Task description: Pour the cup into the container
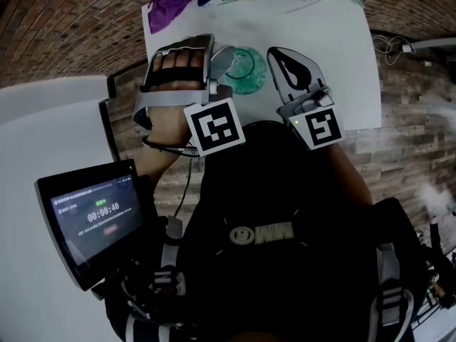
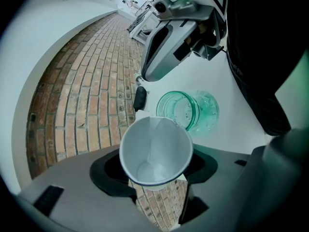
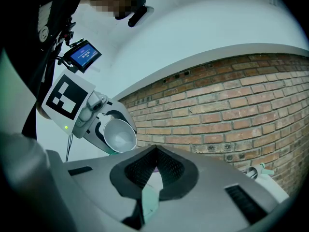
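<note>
- Black fabric of the person's top (image 1: pixel 285 262) fills the near part of the head view, crossed by grey straps.
- A dark, rectangular screen (image 1: pixel 92 216) with a glowing readout sits at the person's left.
- Each gripper carries a cube with a black-and-white square marker, left (image 1: pixel 216 127) and right (image 1: pixel 322 128).
- The left hand (image 1: pixel 174 66) grips a grey, ribbed handle.
- Left gripper (image 2: pixel 155 170): smooth grey plastic shell. Its black, curved fingers (image 2: pixel 113 175) pinch the cup (image 2: pixel 155 149) by its sides.
- The cup is thin white paper, round and tapered. It is tilted, and its smooth white inside faces the left gripper's camera.
- The cup's rim hangs just beside the near rim of the container (image 2: pixel 190 111); I cannot tell whether they touch.
- The container is clear green, round and glassy, with a ridged wall. It stands on the tabletop (image 1: pixel 335 63) between the two grippers.
- Right gripper (image 3: pixel 156 151): same grey shell, held just right of the container. Its ridged black fingers (image 3: pixel 135 170) are pressed together at the tips, with nothing between them.
- The tabletop is a flat, matt white rectangle.
- Crumpled purple material (image 1: pixel 171 6) lies at its far left corner.
- A thin cable (image 1: pixel 388 47) loops past its right edge.
- A brick floor (image 1: pixel 71 20), rough and reddish brown with pale joints, surrounds the tabletop.
</note>
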Motion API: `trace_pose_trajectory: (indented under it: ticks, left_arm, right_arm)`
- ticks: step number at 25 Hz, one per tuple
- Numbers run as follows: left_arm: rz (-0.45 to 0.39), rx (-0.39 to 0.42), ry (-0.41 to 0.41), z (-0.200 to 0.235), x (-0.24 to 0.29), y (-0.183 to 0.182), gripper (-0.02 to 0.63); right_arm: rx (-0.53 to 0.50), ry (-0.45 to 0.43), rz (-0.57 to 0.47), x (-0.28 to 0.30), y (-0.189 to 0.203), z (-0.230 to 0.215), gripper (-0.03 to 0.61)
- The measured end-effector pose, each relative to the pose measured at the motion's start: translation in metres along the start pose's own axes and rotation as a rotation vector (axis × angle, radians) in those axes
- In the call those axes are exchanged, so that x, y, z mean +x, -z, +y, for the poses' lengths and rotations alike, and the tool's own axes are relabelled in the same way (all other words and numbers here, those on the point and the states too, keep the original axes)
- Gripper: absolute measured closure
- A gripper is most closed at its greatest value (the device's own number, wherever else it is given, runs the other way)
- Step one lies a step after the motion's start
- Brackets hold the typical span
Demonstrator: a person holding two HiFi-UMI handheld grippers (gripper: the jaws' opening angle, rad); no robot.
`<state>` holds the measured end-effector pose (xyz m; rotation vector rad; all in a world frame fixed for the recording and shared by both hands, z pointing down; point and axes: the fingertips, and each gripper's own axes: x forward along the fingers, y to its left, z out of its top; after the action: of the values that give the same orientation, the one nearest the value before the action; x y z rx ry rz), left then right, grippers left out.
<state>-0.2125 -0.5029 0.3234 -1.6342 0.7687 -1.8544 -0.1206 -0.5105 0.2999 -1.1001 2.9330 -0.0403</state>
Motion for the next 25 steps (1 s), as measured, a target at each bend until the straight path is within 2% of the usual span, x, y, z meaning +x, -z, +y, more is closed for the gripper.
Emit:
trace_pose_trajectory:
  ticks: [11,25]
  left_arm:
    - [0.000,0.009,0.001,-0.002,0.001,0.000,0.322]
    - [0.019,0.079,-0.078,0.010,-0.001,-0.001,0.322]
  right_arm:
    - [0.002,0.010,0.000,-0.001,0.001,0.000,0.574]
    - [-0.003,0.004,-0.001,-0.002,-0.001,0.001,0.574]
